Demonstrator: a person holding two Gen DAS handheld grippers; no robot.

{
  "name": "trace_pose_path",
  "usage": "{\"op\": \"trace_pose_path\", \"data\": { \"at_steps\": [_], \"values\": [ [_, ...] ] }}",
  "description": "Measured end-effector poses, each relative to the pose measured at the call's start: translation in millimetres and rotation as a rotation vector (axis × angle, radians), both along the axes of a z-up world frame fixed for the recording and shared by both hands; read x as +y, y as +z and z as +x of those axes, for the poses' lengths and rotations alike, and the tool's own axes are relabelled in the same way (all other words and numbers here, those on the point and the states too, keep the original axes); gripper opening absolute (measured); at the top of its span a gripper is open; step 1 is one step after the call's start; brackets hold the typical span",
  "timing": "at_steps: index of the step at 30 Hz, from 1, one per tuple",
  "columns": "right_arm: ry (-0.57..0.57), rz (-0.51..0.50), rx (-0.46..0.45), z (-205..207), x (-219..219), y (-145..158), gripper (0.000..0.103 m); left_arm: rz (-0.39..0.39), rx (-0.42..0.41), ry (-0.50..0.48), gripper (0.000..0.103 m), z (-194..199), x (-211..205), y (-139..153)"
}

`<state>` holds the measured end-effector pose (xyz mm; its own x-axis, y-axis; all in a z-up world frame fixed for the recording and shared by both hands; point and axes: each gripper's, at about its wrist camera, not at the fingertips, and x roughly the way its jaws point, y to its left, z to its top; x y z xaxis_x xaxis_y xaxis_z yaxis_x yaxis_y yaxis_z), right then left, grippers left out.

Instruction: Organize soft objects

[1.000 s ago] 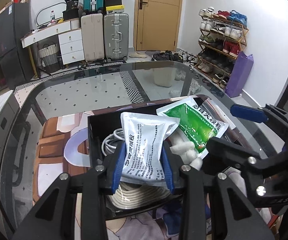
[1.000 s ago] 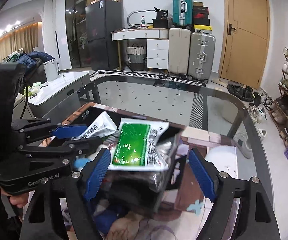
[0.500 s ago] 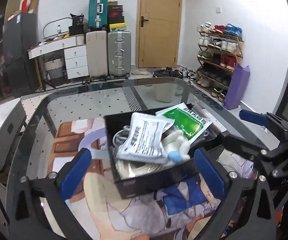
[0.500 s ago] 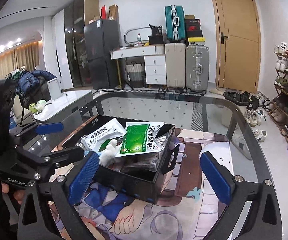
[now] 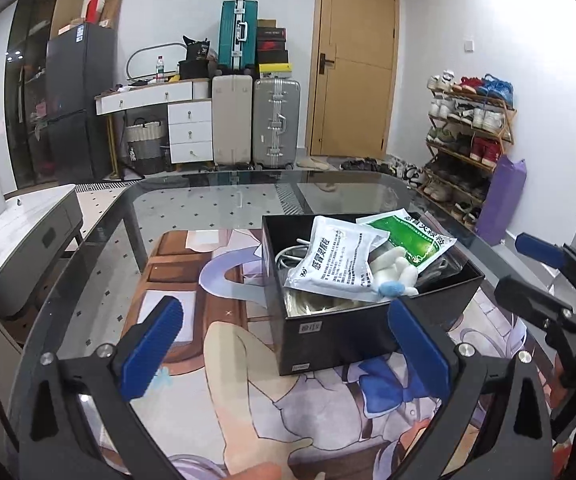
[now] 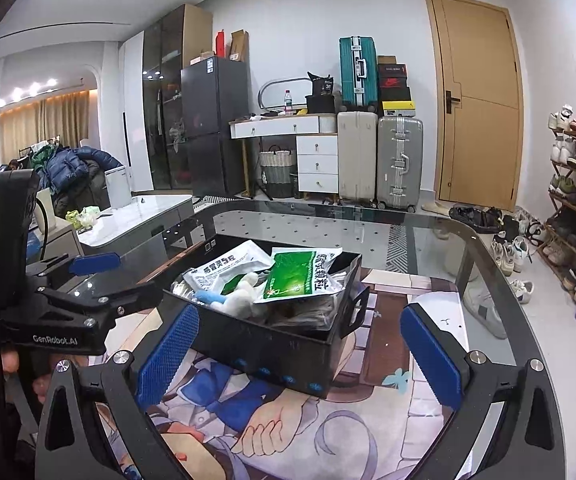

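Bare printed mat [image 5: 248, 392] open before my left gripper [image 5: 284, 344], black box [image 5: 351, 332] standing just ahead of both, white packet [image 5: 335, 260], green packet [image 6: 295, 278] and plush toy [image 5: 391, 270] heaped above its rim, glass table [image 6: 483, 280] clear beyond, my right gripper [image 6: 299, 360] flanking the box's other side.

A right gripper [image 6: 293, 354] fills the lower foreground, its two blue-padded fingers spread wide with nothing between them. Beyond its fingertips a black box [image 6: 288, 356] sits on a printed cartoon mat [image 6: 288, 432] covering a glass table [image 6: 483, 280]. The box is piled with a white packet [image 6: 224, 270] bearing dark lettering, a green and white packet [image 6: 297, 278] lying partly over it, and a white plush toy [image 6: 240, 298] with a pale blue tip. At the left, the left gripper [image 6: 128, 276] reaches toward the box, jaws apart, held by a hand [image 6: 6, 362]. Suitcases [image 6: 379, 160] and a wooden door [image 6: 477, 104] stand behind.
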<state>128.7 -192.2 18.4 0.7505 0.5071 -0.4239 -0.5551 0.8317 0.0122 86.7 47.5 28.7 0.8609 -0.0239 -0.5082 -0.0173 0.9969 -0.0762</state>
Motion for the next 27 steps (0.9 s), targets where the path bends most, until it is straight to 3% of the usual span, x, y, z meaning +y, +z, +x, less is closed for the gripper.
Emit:
{"op": "trace_pose_path", "data": {
  "at_steps": [13,27],
  "values": [
    [-0.005,0.012,-0.039,-8,2,-9,0.103,-0.015,-0.062,0.016,0.103,-5,1,-6],
    [-0.026,-0.003,-0.063,-11,4,-8,0.103,-0.031,-0.05,0.016,0.103,-2,6,-7]
  ]
}}
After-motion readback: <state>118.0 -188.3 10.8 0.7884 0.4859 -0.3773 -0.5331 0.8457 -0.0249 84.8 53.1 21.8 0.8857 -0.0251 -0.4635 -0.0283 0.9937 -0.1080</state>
